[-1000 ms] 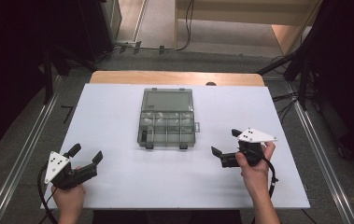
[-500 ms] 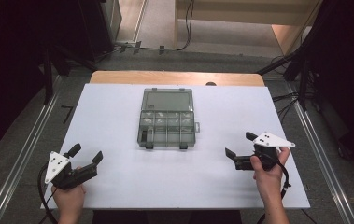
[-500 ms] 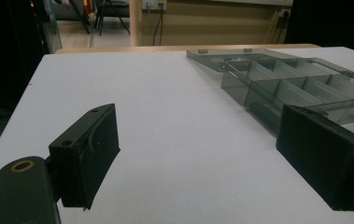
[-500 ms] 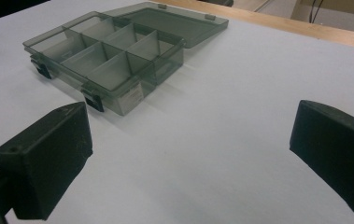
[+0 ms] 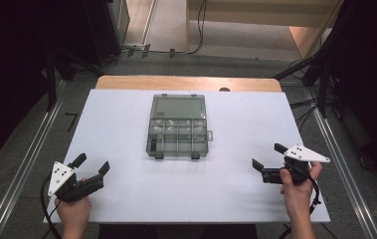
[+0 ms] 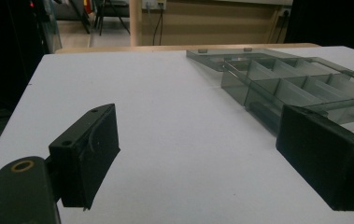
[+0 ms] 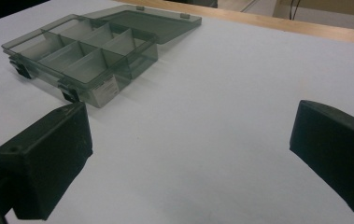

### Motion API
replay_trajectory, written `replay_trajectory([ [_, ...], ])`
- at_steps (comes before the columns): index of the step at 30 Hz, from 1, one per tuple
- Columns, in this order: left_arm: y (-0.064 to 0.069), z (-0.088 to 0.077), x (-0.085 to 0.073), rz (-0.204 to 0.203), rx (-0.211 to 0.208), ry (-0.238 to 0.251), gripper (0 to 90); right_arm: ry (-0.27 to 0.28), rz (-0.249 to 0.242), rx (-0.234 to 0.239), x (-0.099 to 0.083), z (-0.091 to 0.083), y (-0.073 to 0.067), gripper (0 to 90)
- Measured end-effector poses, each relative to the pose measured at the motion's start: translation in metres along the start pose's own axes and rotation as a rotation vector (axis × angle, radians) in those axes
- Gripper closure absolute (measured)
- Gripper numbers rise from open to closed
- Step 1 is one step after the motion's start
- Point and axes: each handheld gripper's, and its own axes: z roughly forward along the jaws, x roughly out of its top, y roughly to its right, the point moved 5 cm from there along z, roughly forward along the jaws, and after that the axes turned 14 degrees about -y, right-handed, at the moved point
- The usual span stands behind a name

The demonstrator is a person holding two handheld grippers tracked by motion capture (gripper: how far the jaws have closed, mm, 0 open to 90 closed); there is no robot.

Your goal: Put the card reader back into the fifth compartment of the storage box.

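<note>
Organizer box: smoky clear plastic, lid laid open flat behind it, divided compartments, two dark latches on its near edge; sits at centre of the high view on the white table. Left gripper, lower left: jaws wide, nothing held. Right gripper, lower right: jaws wide, nothing held.

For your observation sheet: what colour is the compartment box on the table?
Translucent smoky grey, lid open; the compartment box shows best in the right gripper view.
</note>
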Motion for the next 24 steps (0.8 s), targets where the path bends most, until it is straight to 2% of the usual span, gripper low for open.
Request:
replay_trajectory([
  [24,0.001,0.000,0.000,0.008,0.002,-0.003,13.6,0.028,0.090,-0.045,-0.031,-0.013,0.040,0.0],
])
